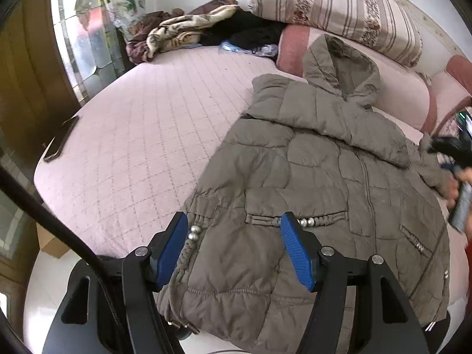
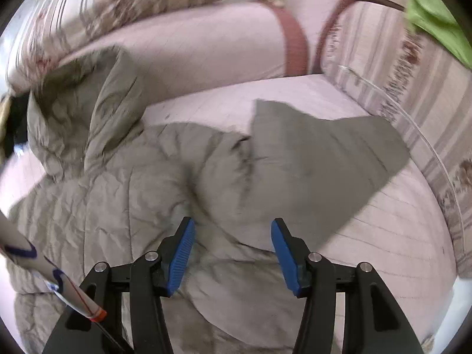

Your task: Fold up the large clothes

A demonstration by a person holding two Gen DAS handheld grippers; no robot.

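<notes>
A grey-brown hooded puffer jacket lies front up on the pink quilted bed, hood toward the pillows, one sleeve folded across its chest. My left gripper is open above the jacket's lower left hem, by the beaded waist cord. My right gripper is open above the jacket's right side, just short of the other sleeve, which sticks out over the bed. The right gripper also shows at the right edge of the left wrist view, by the jacket's shoulder.
A striped rolled quilt and pink bolster pillows lie along the head of the bed. A heap of blankets and dark clothes sits at the far corner. A wooden wardrobe stands left. A green cloth is at upper right.
</notes>
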